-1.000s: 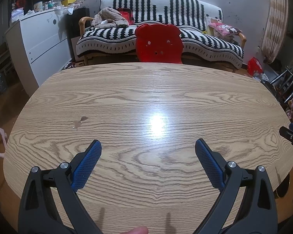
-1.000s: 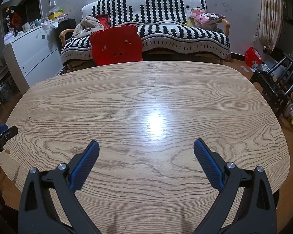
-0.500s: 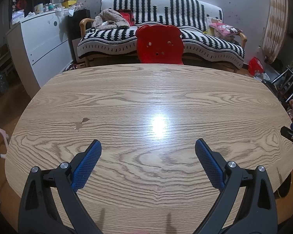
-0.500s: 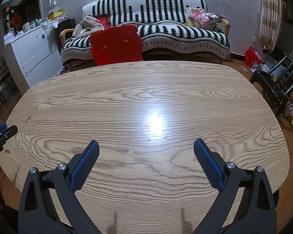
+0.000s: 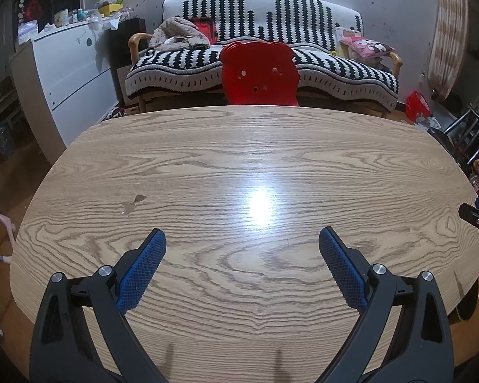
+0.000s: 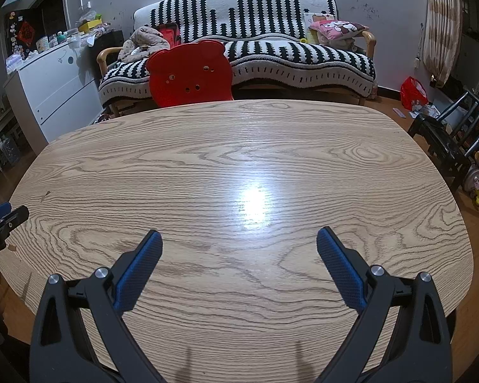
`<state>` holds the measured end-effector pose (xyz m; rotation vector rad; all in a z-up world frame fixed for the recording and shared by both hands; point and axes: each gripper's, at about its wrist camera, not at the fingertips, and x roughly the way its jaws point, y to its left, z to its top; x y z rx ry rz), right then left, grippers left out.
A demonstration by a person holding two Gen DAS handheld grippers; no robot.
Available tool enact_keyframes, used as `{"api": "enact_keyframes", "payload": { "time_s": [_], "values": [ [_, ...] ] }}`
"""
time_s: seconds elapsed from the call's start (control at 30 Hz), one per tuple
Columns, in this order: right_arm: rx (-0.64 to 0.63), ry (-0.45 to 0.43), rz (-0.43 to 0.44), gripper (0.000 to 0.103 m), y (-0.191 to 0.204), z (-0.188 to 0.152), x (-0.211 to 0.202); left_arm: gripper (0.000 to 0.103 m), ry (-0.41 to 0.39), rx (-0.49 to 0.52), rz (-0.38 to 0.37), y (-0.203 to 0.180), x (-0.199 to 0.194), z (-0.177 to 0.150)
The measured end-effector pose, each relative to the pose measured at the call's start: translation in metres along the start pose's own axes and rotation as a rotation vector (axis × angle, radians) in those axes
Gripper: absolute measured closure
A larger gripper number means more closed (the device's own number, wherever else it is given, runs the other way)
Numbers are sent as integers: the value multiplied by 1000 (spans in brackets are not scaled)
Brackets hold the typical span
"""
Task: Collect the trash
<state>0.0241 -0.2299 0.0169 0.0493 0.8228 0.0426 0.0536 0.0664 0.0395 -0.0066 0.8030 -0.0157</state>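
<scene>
My left gripper is open and empty, held above the near part of a wooden oval table. My right gripper is also open and empty above the same table. I see no trash on the tabletop in either view, only a small chipped mark in the wood on the left. The right gripper's tip shows at the right edge of the left wrist view. The left gripper's tip shows at the left edge of the right wrist view.
A red bear-shaped chair back stands at the table's far edge. Behind it is a black-and-white striped sofa with clothes and cushions. A white cabinet stands at the left, a black chair and a red bag at the right.
The left wrist view has drawn back or tilted up slightly, so the table and chair sit a little lower in frame. The right gripper has hardly moved. Both grippers stay open.
</scene>
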Motion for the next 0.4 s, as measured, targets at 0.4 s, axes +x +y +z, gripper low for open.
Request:
{"api": "enact_keyframes", "payload": {
  "time_s": [0.4],
  "values": [
    [3,0,-5,9,0,-1,0,9,18,-8,-9,3,4,3]
  ]
}}
